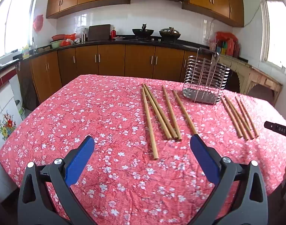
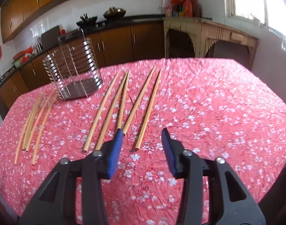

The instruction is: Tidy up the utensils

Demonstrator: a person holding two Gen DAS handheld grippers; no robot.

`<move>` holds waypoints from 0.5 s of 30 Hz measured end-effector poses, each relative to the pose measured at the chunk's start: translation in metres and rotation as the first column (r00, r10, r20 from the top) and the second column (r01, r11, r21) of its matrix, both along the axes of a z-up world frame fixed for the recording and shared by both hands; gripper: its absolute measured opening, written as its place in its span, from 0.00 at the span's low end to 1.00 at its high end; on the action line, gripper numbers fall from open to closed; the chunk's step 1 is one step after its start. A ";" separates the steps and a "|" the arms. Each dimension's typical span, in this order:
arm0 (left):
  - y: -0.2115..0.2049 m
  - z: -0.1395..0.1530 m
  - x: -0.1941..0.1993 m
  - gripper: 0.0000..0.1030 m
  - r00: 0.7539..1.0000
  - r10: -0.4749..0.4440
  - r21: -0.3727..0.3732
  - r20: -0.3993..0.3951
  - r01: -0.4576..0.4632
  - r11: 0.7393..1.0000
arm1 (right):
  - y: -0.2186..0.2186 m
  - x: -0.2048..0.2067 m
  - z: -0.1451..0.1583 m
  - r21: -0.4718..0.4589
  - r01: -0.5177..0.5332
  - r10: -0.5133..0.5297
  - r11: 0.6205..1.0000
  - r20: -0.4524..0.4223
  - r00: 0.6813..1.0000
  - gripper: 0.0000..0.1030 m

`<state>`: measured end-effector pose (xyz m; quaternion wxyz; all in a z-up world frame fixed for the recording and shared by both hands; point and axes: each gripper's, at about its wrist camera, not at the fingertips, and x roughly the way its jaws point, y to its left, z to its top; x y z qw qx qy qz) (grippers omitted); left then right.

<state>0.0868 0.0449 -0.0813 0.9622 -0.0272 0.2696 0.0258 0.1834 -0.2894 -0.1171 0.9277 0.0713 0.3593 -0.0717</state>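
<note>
Wooden round chopsticks (image 2: pixel 146 110) lie just ahead of the half-open, empty right gripper (image 2: pixel 143 146), so it's reach-in time, next needing one stick between its blue pads (image 2: pixel 114 150).

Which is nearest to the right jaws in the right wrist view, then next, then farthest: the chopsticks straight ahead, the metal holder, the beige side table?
1. Right-hand chopstick group, on the cloth directly ahead of the right gripper.
2. Metal utensil holder, farther back, to the left.
3. Beige side table, beyond the table's far edge, by the window.
</note>
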 end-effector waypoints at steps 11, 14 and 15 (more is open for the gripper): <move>-0.008 -0.015 0.033 0.75 0.994 -0.059 0.026 -0.094 0.061 0.998 | -0.009 0.038 -0.028 -0.005 0.025 -0.026 1.000 -0.129 0.991 0.14; -0.008 -0.021 0.047 0.63 0.988 -0.061 0.016 -0.145 0.064 0.998 | -0.016 0.039 -0.029 0.004 0.046 -0.045 0.999 -0.129 0.991 0.08; -0.007 -0.024 0.053 0.57 0.983 -0.065 0.006 -0.174 0.067 0.998 | -0.019 0.042 -0.029 0.011 0.053 -0.051 0.999 -0.128 0.991 0.08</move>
